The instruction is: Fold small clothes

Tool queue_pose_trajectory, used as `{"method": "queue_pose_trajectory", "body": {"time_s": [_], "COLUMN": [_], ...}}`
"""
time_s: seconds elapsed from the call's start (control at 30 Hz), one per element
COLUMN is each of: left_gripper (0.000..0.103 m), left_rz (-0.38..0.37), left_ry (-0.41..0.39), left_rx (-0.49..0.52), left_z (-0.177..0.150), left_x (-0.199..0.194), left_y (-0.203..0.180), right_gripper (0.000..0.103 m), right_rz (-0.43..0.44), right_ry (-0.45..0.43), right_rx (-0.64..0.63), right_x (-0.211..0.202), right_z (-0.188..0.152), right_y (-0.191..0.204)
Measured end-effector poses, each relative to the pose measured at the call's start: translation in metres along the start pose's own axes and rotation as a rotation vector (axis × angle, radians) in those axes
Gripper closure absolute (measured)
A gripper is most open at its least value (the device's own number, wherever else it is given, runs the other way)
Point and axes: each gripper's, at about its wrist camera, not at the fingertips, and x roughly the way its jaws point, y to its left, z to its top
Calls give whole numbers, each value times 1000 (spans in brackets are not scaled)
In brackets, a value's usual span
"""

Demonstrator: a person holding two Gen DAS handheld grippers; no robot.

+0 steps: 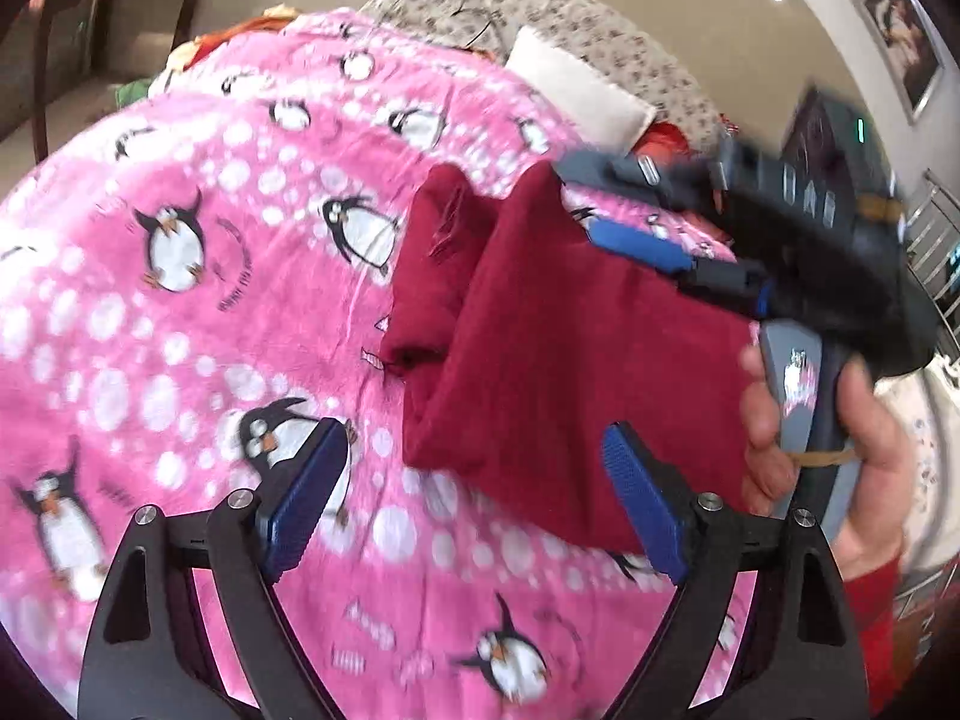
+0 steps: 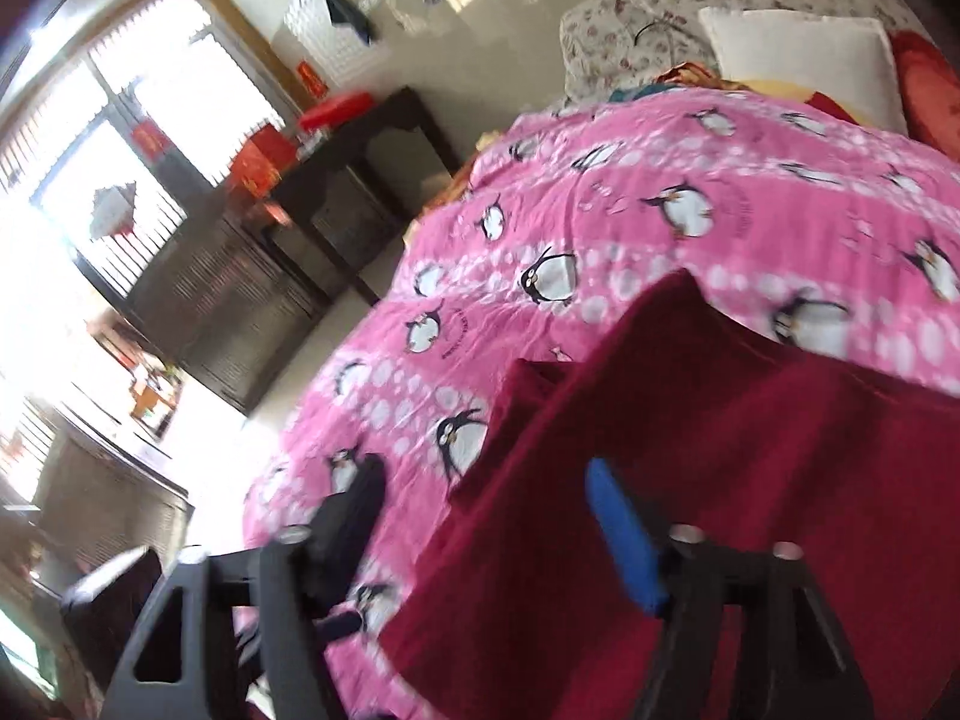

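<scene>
A dark red garment [image 1: 540, 360] lies partly folded on the pink penguin blanket [image 1: 210, 300]. My left gripper [image 1: 474, 474] is open, its blue pads just short of the garment's near edge. In the left wrist view the right gripper [image 1: 648, 240] lies over the garment's far right side with cloth draped against its blue pad. In the right wrist view the garment [image 2: 720, 450] fills the lower right, and my right gripper [image 2: 486, 516] stands open at its left edge; the cloth lies over the right finger, not pinched. The image is blurred.
A white pillow [image 1: 576, 84] and flowered bedding [image 1: 540, 12] lie at the bed's far end. A dark cabinet [image 2: 240, 276] and side table [image 2: 372, 138] stand left of the bed by a bright window. Red cushions [image 2: 924, 84] sit at the far right.
</scene>
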Motion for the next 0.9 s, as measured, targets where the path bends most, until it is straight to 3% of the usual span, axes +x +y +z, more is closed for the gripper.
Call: {"method": "queue_pose_trajectory", "body": {"time_s": [0.13,0.2,0.23,0.3,0.43,0.63,0.73,0.83,0.87,0.9], "left_gripper": [16,24,36,39,42,42,42,43,43,43], "left_rz": [-71,-200,-230,-279,-249,-259,-235,-230,-237,-261], "left_ry": [33,19,6,-7,-34,3,18,24,17,11], "left_rx": [-91,-166,-160,-73,49,6,6,26,32,43], "left_z": [2,2,3,1,-5,-9,-12,-16,-16,-15], "left_x": [34,44,44,42,36,49,54,55,53,49], "left_y": [8,16,16,5,-15,-3,-2,-5,-8,-12], "right_gripper": [24,24,24,23,22,14,15,46,65,74], "right_rz": [-83,-94,-98,-125,-203,-335,-417,-433,-387,-345], "right_ry": [90,96,99,117,224,401,431,364,332,309], "right_rx": [23,54,56,39,-40,-240,-361,-404,-383,-349], "right_x": [33,38,40,46,72,117,135,127,114,101], "right_z": [13,18,21,24,23,14,7,6,7,8], "right_y": [-1,-7,-9,-9,2,25,36,36,31,27]}}
